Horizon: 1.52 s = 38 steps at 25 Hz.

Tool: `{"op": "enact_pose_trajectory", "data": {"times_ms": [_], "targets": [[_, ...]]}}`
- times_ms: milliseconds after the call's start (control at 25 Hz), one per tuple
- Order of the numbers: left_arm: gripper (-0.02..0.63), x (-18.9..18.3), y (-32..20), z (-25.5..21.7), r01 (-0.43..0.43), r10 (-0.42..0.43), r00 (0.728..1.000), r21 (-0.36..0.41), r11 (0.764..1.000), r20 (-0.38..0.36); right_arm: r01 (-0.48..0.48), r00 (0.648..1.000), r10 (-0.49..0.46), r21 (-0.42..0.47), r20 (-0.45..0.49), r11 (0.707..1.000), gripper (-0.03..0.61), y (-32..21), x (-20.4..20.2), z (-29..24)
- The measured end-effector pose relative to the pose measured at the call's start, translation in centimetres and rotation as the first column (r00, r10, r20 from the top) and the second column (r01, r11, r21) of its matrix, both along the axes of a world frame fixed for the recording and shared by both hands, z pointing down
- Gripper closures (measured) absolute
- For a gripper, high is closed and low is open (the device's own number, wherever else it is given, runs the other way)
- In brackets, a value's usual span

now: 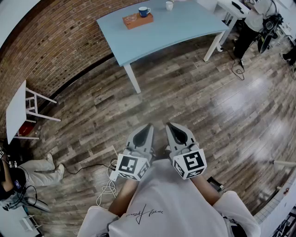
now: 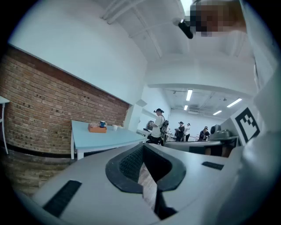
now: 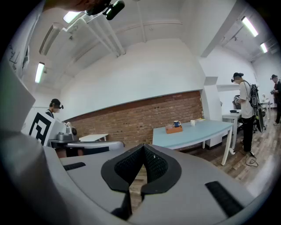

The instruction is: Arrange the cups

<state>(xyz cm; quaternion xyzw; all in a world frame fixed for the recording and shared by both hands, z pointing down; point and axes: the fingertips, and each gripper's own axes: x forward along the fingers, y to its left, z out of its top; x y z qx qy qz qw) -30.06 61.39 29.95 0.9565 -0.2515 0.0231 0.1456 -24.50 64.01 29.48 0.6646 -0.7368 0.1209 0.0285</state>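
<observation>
While the closed, empty left gripper (image 1: 147, 127) and right gripper (image 1: 172, 126) hover, open floor (image 1: 185, 92) stretches to the table's (image 1: 175, 28) near edge.

Light-blue table (image 1: 185, 28) cut off by top edge; blue cup (image 1: 144, 11), white cup (image 1: 169, 5) too small for detail.

Probably a lab or office: brick wall (image 1: 46, 55), light-blue table (image 1: 185, 28), ceiling strip lights (image 3: 250, 26).

Wood floor (image 1: 194, 88) lay open from me to blue table (image 1: 185, 28). Tabletop mostly free; wooden block (image 1: 137, 20), blue cup (image 1: 144, 11), white cup (image 1: 169, 5) sat near far edge. Cables (image 1: 107, 187) at my left.
</observation>
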Motion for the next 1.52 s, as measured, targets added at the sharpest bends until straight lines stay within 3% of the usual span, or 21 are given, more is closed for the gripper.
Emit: {"op": "enact_pose_trajectory", "data": {"times_ms": [360,640,840,1000,1160,1520], "targets": [[0.604,3.7,0.8,0.4,0.025,-0.025,1.0,0.026,0.999,-0.008,0.027,1.0,-0.027,0.004,0.003,1.0,0.558,1.2,3.5,0.6],[0.604,5.0,0.5,0.4,0.042,-0.042,0.999,0.039,0.998,-0.001,0.018,0.998,-0.017,-0.008,0.063,1.0,0.558,1.1,5.2,1.0],[0.604,4.7,-0.6,0.1,0.057,-0.055,0.997,0.038,0.998,-0.051,0.038,0.998,-0.036,-0.034,0.056,0.999,0.557,-0.1,5.1,1.7],[0.604,4.8,-3.0,0.5,0.049,-0.048,0.997,0.025,0.998,-0.068,0.073,0.995,-0.071,-0.023,0.069,0.997,0.557,-2.4,4.9,1.9],[0.604,5.5,-6.3,0.8,0.029,-0.028,0.998,0.02,0.999,-0.054,0.048,0.997,-0.045,-0.048,0.059,0.998,0.557,-5.3,5.8,2.2],[0.604,7.3,-16.0,-0.1,0.018,-0.017,0.996,0.019,1.0,-0.088,0.039,0.999,-0.039,-0.002,0.028,0.999,0.557,-14.3,7.6,0.4]]}}
